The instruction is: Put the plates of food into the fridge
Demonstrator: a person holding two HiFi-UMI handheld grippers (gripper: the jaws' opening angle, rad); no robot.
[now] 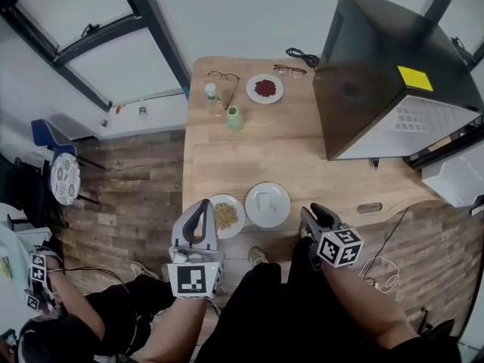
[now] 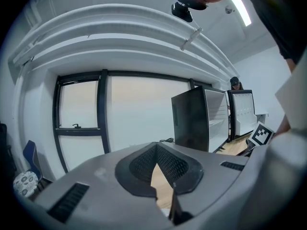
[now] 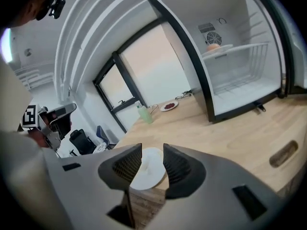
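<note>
Three plates stand on the wooden table (image 1: pixel 302 157). One with red food (image 1: pixel 265 88) is at the far side; one with brown food (image 1: pixel 225 215) and a white plate with pale food (image 1: pixel 268 204) lie at the near edge. My left gripper (image 1: pixel 203 204) hovers at the brown plate's left rim with its tips touching and nothing held. My right gripper (image 1: pixel 308 214) is open at the table's edge, right of the white plate. In the right gripper view the white plate (image 3: pixel 148 174) shows through the gap of the gripper (image 3: pixel 152 150), untouched. The black fridge (image 1: pixel 378 89) stands open at the right; a plate of orange food (image 3: pixel 214 47) rests on its shelf.
A green cup (image 1: pixel 234 118), a small bottle (image 1: pixel 211 94), two pairs of glasses (image 1: pixel 223 76) and a black cable (image 1: pixel 302 55) lie at the table's far end. A white appliance (image 1: pixel 454 180) stands to the right. A blue chair (image 1: pixel 53 138) is on the floor at left.
</note>
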